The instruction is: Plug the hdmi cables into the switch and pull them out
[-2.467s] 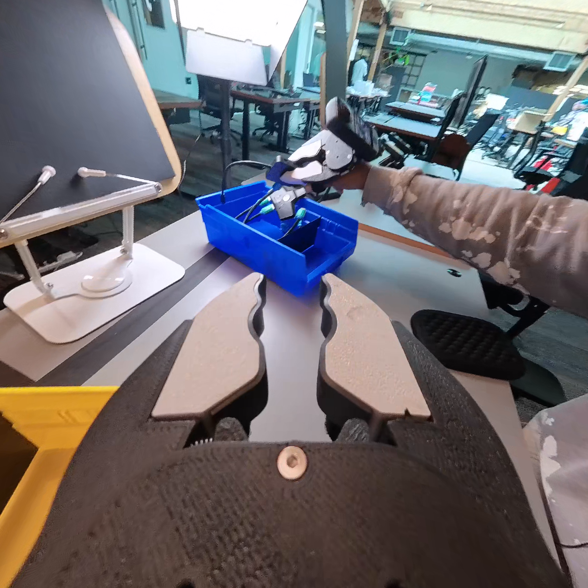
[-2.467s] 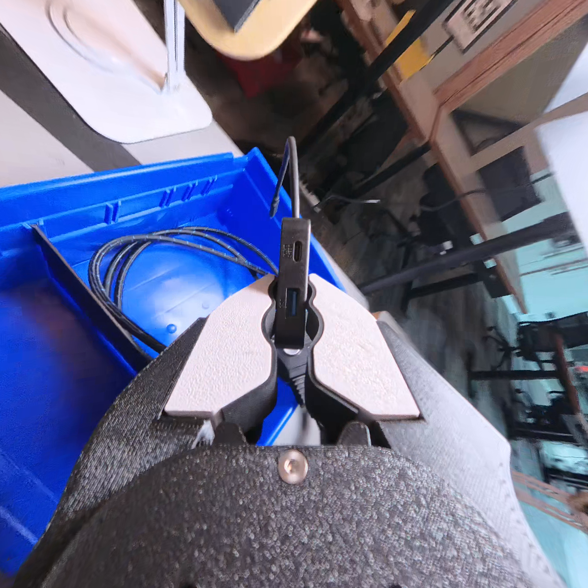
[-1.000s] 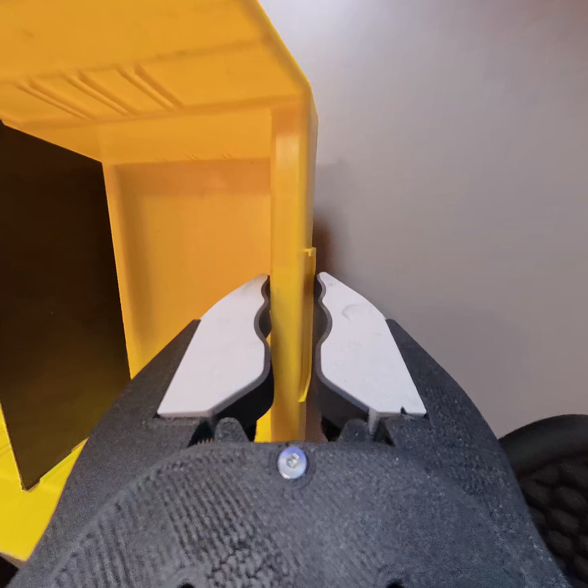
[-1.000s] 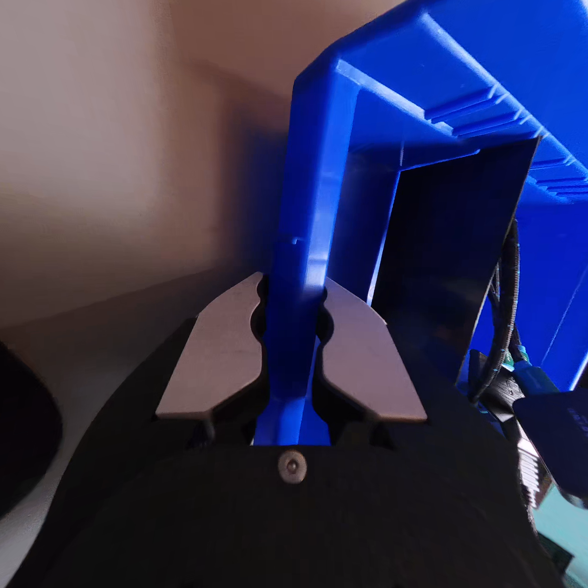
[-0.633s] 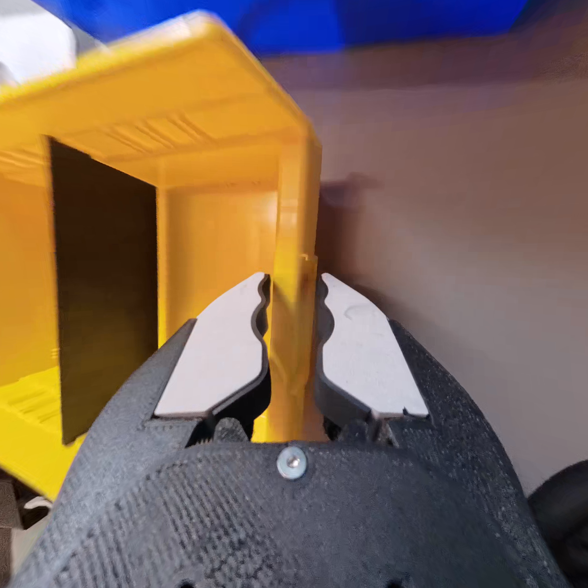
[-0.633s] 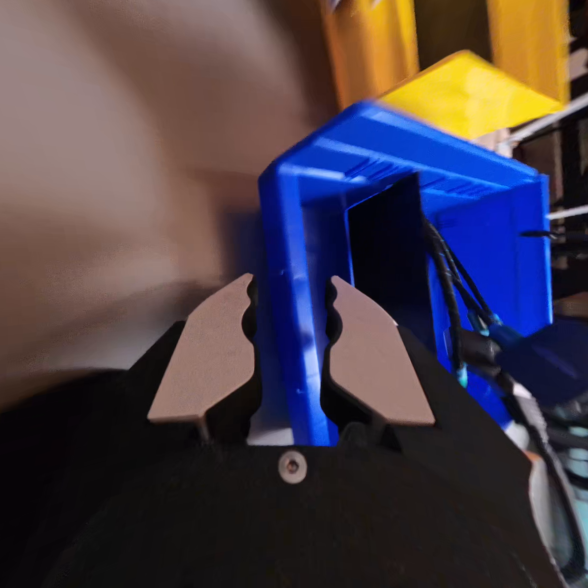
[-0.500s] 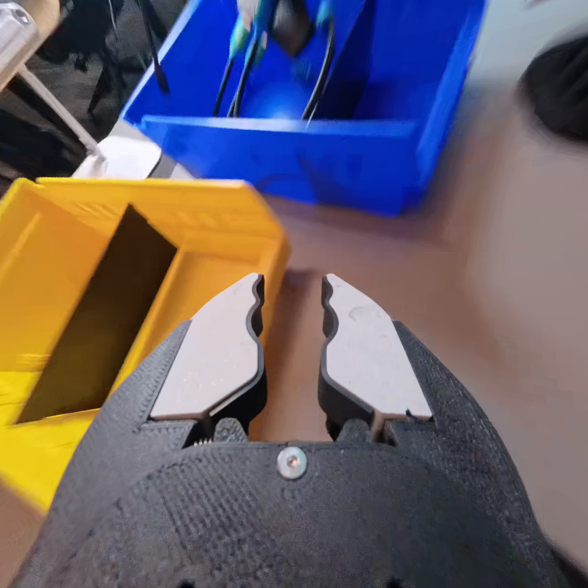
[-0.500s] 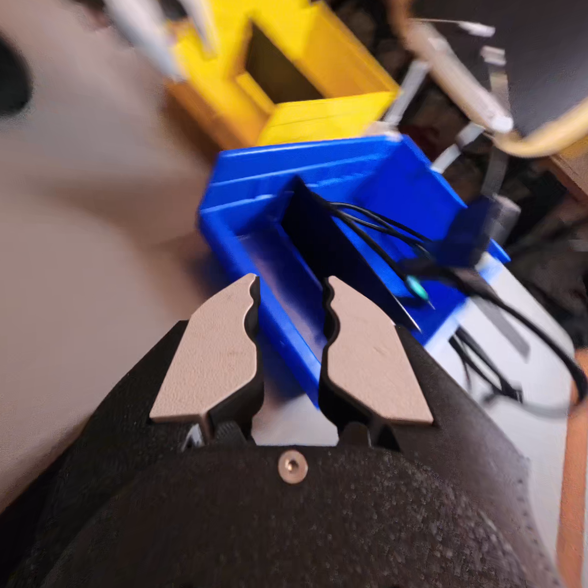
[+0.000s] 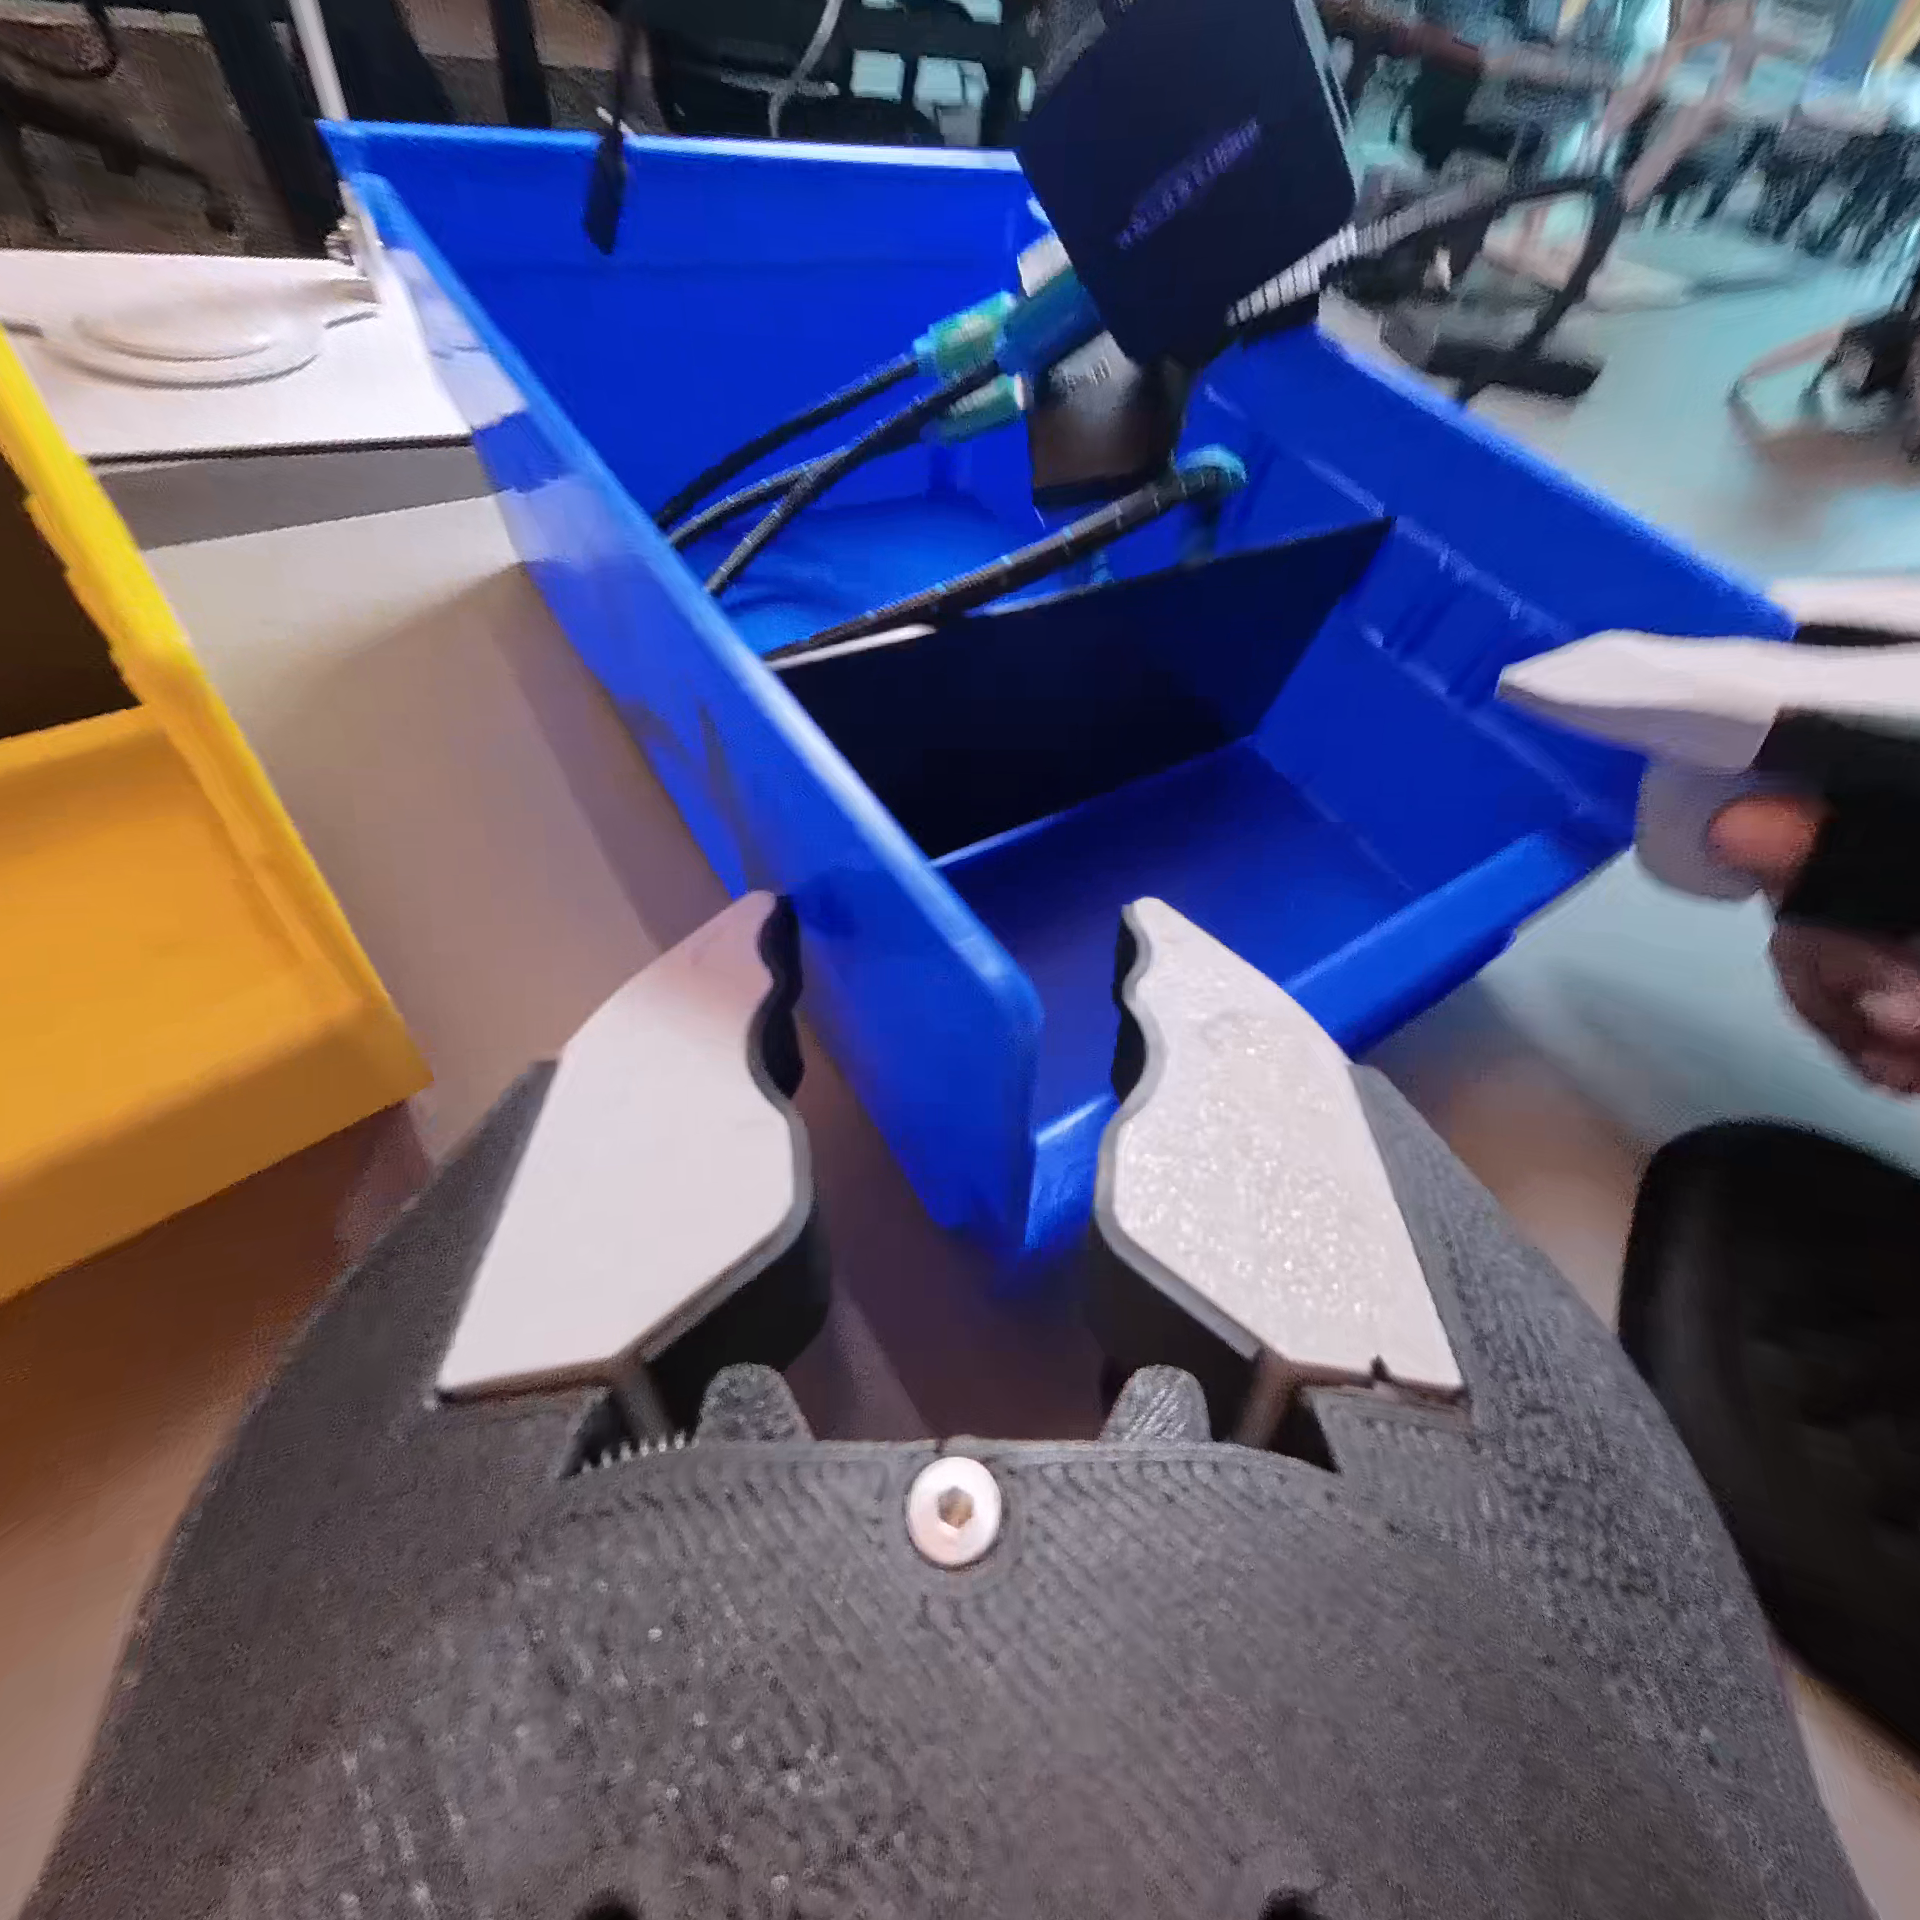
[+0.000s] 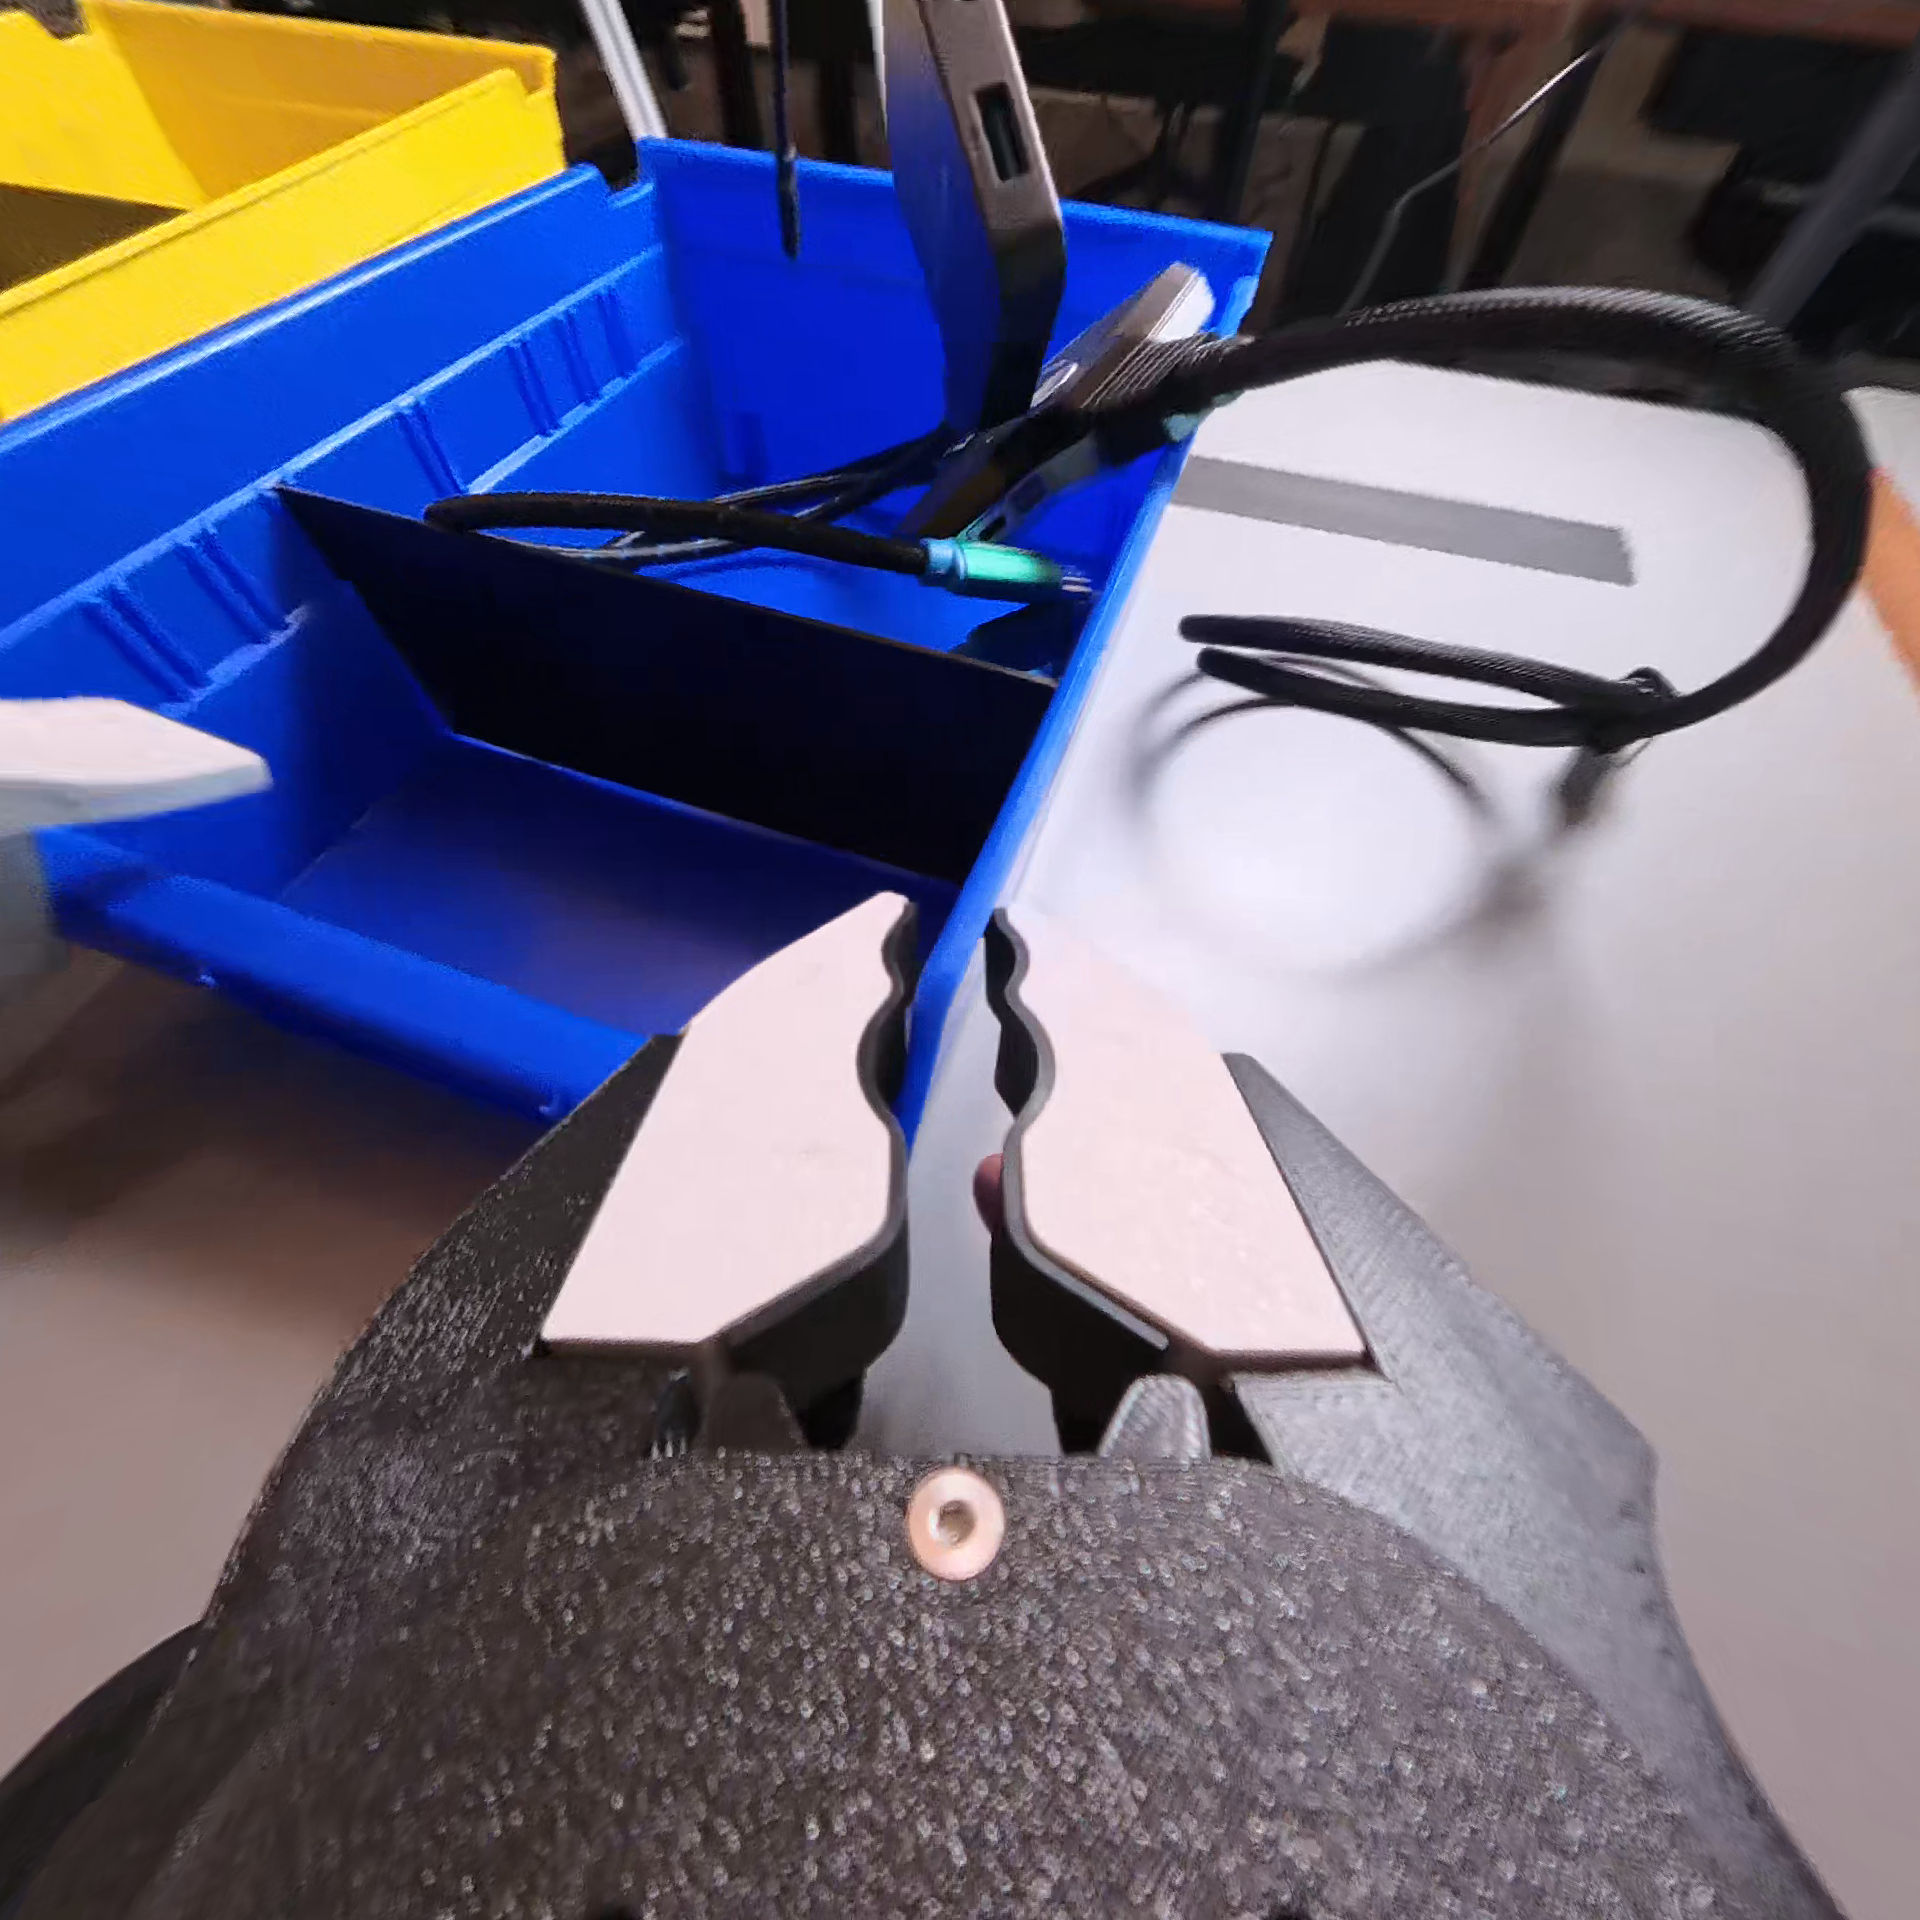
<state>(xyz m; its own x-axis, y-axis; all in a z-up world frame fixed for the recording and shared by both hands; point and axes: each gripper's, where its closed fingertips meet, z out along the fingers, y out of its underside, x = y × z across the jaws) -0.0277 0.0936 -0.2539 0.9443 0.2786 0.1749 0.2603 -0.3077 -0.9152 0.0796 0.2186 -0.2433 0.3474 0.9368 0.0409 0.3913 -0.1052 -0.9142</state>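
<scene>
Left gripper (image 9: pixel 951 1039): jaws spread wide, nothing held, and I've got the near corner of the blue bin (image 9: pixel 914 997) sitting in the gap, no pad touching it that I can see
Right gripper (image 10: pixel 948 1023): fingers a little apart, empty, straddling the bin's right wall (image 10: pixel 1081 665) at its near end; contact I can't tell
Switch (image 10: pixel 977 197): dark flat box, propped steeply on end in the far compartment, leaning at the far right corner
HDMI cables (image 9: pixel 831 457): braided black leads with teal plugs, bunched under the switch behind the black divider (image 9: pixel 1081 675); whether any plug is seated I can't tell
Loose cable (image 10: pixel 1558 665): one lead spills over the right wall and coils on the grey table (image 10: pixel 1558 1143)
Key relation: switch lies straight ahead of both grippers, past the divider, long axis near upright; I judge my right one nearer, being on its side
Yellow bin (image 9: pixel 156 883): off to the left, out of play
Next, my call: lift clear of the rim, reach over the divider
</scene>
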